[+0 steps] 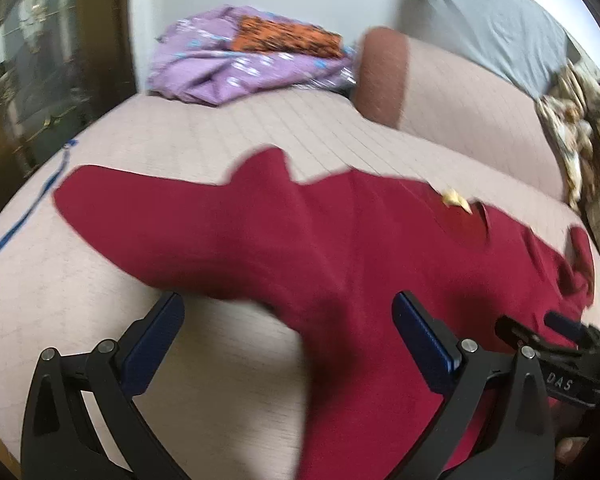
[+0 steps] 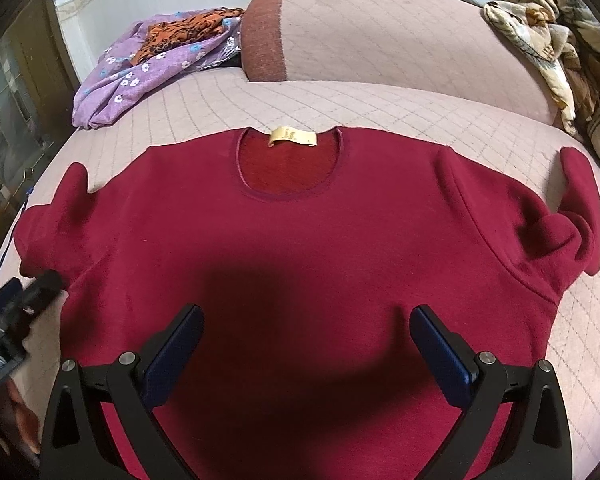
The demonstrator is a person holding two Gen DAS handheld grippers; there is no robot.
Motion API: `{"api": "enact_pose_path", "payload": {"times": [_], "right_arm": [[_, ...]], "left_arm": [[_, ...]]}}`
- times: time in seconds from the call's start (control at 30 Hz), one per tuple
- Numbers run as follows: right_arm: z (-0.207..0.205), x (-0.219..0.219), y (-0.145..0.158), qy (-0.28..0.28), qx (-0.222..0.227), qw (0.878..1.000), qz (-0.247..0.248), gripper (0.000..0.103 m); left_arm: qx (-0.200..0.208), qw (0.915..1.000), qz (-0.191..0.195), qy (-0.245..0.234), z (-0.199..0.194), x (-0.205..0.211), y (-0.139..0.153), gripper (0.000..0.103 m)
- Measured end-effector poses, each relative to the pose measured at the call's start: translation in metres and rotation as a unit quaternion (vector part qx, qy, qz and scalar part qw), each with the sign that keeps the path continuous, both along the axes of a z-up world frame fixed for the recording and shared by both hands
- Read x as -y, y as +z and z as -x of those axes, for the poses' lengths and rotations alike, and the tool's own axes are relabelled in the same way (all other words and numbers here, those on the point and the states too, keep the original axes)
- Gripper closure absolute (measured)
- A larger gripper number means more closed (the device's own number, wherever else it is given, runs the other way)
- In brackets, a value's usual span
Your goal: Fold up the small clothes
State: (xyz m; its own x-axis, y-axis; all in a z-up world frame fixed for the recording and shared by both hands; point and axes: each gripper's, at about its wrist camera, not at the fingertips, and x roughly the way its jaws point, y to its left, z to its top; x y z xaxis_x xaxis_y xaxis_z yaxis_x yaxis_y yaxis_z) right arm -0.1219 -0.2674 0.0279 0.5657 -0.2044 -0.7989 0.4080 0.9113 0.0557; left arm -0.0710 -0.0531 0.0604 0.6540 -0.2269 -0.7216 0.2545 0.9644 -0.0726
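A dark red sweater (image 2: 300,232) lies spread flat on a pink quilted bed (image 2: 380,108), neck hole and yellow label (image 2: 292,136) at the far side, both sleeves bent upward. My right gripper (image 2: 306,320) hovers open over the sweater's lower middle, nothing between its fingers. In the left wrist view the same sweater (image 1: 340,248) stretches across the bed, blurred. My left gripper (image 1: 288,312) is open above the sweater's left side near the armpit, holding nothing. The right gripper's black body (image 1: 556,344) shows at the right edge of that view.
A purple floral cloth with an orange patterned piece (image 2: 152,68) lies at the back left. A pink bolster with a rust end (image 2: 380,36) runs across the back. Patterned bedding (image 2: 556,52) is heaped at the right. A dark wooden cabinet (image 1: 40,60) stands left of the bed.
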Motion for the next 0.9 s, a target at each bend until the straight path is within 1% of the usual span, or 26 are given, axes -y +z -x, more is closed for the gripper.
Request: {"api": "enact_pose_path", "payload": {"times": [0.07, 0.13, 0.23, 0.27, 0.37, 0.43, 0.5, 0.57, 0.67, 0.7, 0.73, 0.77, 0.8, 0.83, 0.87, 0.9], "right_arm": [[-0.003, -0.002, 0.002, 0.005, 0.002, 1.000, -0.001, 0.000], [-0.005, -0.004, 0.004, 0.010, 0.004, 1.000, -0.001, 0.000], [-0.009, -0.009, 0.007, 0.019, 0.008, 1.000, -0.001, 0.000], [-0.010, -0.010, 0.008, 0.021, 0.009, 1.000, -0.001, 0.000], [-0.012, -0.012, 0.008, 0.026, 0.010, 1.000, -0.003, 0.000], [-0.013, -0.013, 0.008, 0.028, 0.009, 1.000, -0.005, 0.000], [-0.013, -0.014, 0.007, 0.030, 0.007, 1.000, -0.006, 0.000], [-0.013, -0.014, 0.006, 0.031, 0.005, 0.999, -0.006, 0.000], [-0.014, -0.013, 0.005, 0.031, 0.003, 0.999, -0.007, 0.000], [-0.014, -0.013, 0.004, 0.031, 0.003, 0.999, -0.008, 0.000], [-0.014, -0.013, 0.004, 0.031, 0.002, 0.999, -0.008, 0.000], [-0.014, -0.013, 0.003, 0.031, 0.001, 0.999, -0.009, 0.000], [-0.014, -0.013, 0.003, 0.032, 0.001, 0.999, -0.009, 0.000], [-0.014, -0.013, 0.003, 0.032, 0.000, 0.999, -0.009, 0.000], [-0.013, -0.013, 0.002, 0.032, -0.001, 0.999, -0.009, 0.000], [-0.013, -0.012, 0.002, 0.032, -0.001, 0.999, -0.009, 0.000]], "left_arm": [[0.007, 0.9992, 0.001, 0.039, -0.013, -0.022, 0.007, 0.000], [0.005, 0.9971, 0.000, 0.076, -0.026, -0.041, 0.009, 0.000], [-0.002, 0.9913, 0.011, 0.131, -0.047, -0.073, 0.007, 0.000], [-0.006, 0.9889, 0.006, 0.148, -0.056, -0.082, 0.004, 0.000], [-0.012, 0.9841, -0.022, 0.176, -0.077, -0.102, -0.007, 0.000], [-0.019, 0.9810, -0.032, 0.190, -0.090, -0.114, -0.013, 0.000], [-0.028, 0.9773, -0.027, 0.208, -0.104, -0.130, -0.018, 0.001], [-0.042, 0.9736, -0.016, 0.224, -0.119, -0.141, -0.023, 0.005], [-0.070, 0.9700, -0.003, 0.233, -0.138, -0.152, -0.037, 0.018], [-0.082, 0.9685, 0.000, 0.235, -0.143, -0.154, -0.044, 0.028], [-0.091, 0.9668, 0.000, 0.239, -0.149, -0.156, -0.049, 0.029], [-0.074, 0.9678, -0.007, 0.241, -0.150, -0.155, -0.050, 0.030], [-0.059, 0.9693, -0.011, 0.238, -0.151, -0.153, -0.049, 0.041], [-0.056, 0.9706, -0.012, 0.234, -0.153, -0.151, -0.050, 0.050], [-0.051, 0.9707, -0.012, 0.235, -0.155, -0.151, -0.051, 0.053], [-0.048, 0.9705, -0.006, 0.236, -0.156, -0.152, -0.050, 0.071]]}}
